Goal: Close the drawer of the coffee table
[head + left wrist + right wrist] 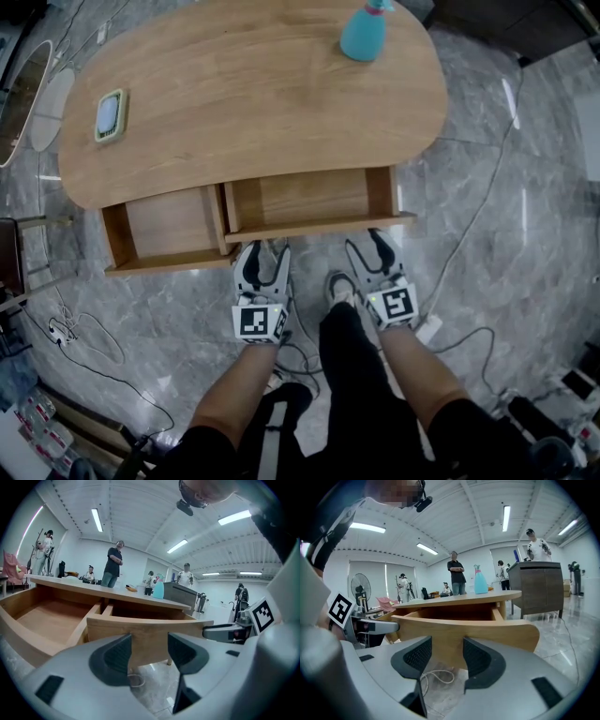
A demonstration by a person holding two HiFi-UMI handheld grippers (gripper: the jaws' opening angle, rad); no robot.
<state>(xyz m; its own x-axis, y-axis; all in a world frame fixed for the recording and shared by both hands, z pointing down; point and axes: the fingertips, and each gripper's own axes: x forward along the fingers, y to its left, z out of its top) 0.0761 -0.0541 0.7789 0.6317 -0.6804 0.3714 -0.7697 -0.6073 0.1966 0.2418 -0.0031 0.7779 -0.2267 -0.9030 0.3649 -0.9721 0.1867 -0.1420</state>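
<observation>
The wooden coffee table (253, 94) has two drawers pulled out side by side. The left drawer (169, 225) and the right drawer (309, 199) are both empty. My left gripper (265, 253) is open just before the left end of the right drawer's front panel (150, 630), with nothing between its fingers. My right gripper (367, 246) is open near the right end of the same panel (487, 637). Both point at the panel from close by; I cannot tell whether they touch it. In the gripper views, my left gripper (150, 654) and right gripper (447, 657) show a gap between the pads.
A teal spray bottle (364, 33) and a small green-rimmed square object (110, 114) rest on the tabletop. Cables and a white power strip (429, 328) lie on the marble floor. The person's shoe (339, 286) is between the grippers. Several people and a dark cabinet (536, 588) stand behind.
</observation>
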